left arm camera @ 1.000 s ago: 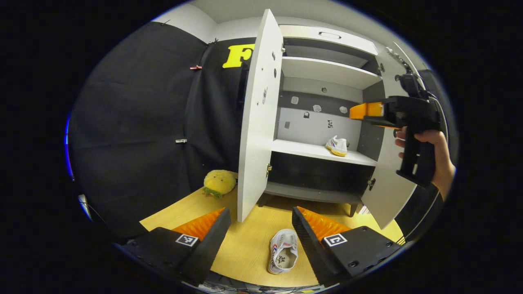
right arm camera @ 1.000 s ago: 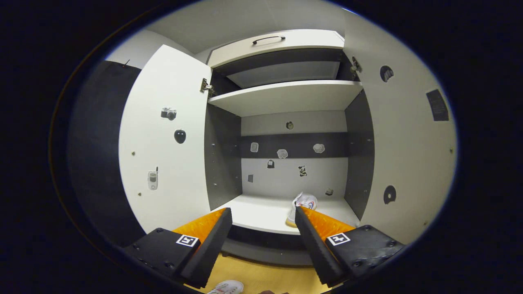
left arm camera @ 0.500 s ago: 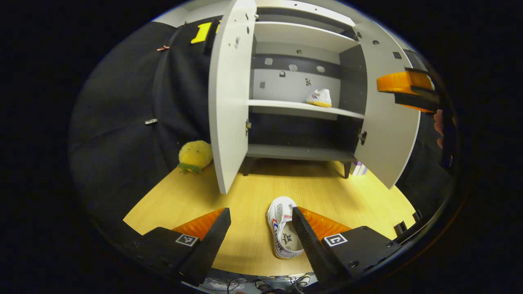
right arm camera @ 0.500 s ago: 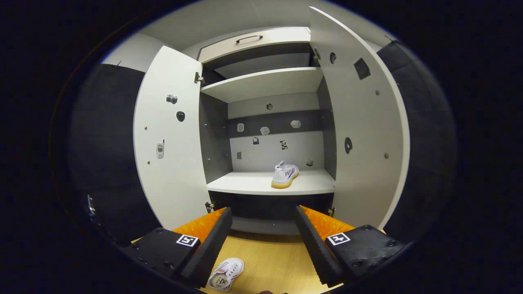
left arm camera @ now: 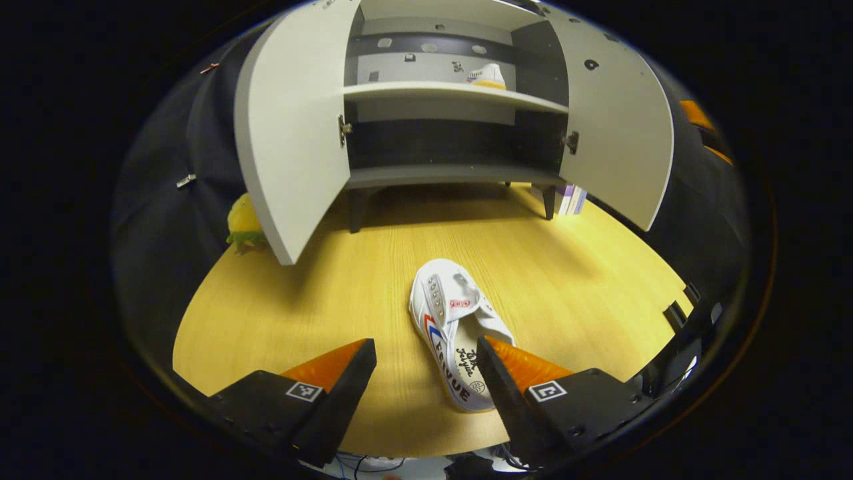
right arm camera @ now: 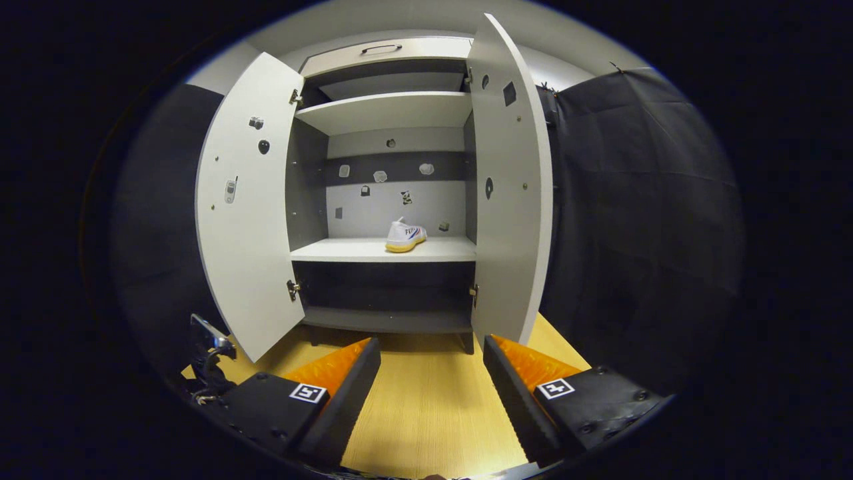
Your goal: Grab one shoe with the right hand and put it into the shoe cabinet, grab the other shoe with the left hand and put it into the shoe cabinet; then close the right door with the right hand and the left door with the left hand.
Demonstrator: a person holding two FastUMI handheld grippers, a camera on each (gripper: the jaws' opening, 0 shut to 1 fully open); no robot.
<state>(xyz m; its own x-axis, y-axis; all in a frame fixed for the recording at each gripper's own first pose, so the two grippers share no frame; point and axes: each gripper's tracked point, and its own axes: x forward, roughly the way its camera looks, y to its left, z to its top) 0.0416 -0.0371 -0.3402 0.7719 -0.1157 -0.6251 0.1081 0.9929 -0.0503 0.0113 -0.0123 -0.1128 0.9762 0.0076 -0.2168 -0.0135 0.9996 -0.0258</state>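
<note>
A white shoe on the floor lies in front of the shoe cabinet, its heel end partly hidden behind one finger of the left gripper, whose jaws are spread wide with nothing between them. The shoe sits just beside that finger; whether they touch cannot be made out. Print on its insole and side is too small to read.

Inside the cabinet, the shoe on the shelf rests on the middle shelf, toward the right door. In the left gripper view the same shoe is small and near the top edge, and the cabinet's upper part is cut off there. The right gripper view takes in the whole cabinet, with its top drawer handle and small stickers on the back panel and door insides, too small to identify.

Both doors stand open. The left door half hides a yellow plush toy on the wooden floor beside the cabinet; a few books show behind the cabinet's right leg.

The right gripper hangs in front of the cabinet, jaws apart and empty, above bare floor. At the left edge of its view, a dark object with cables is too cut off to name.
</note>
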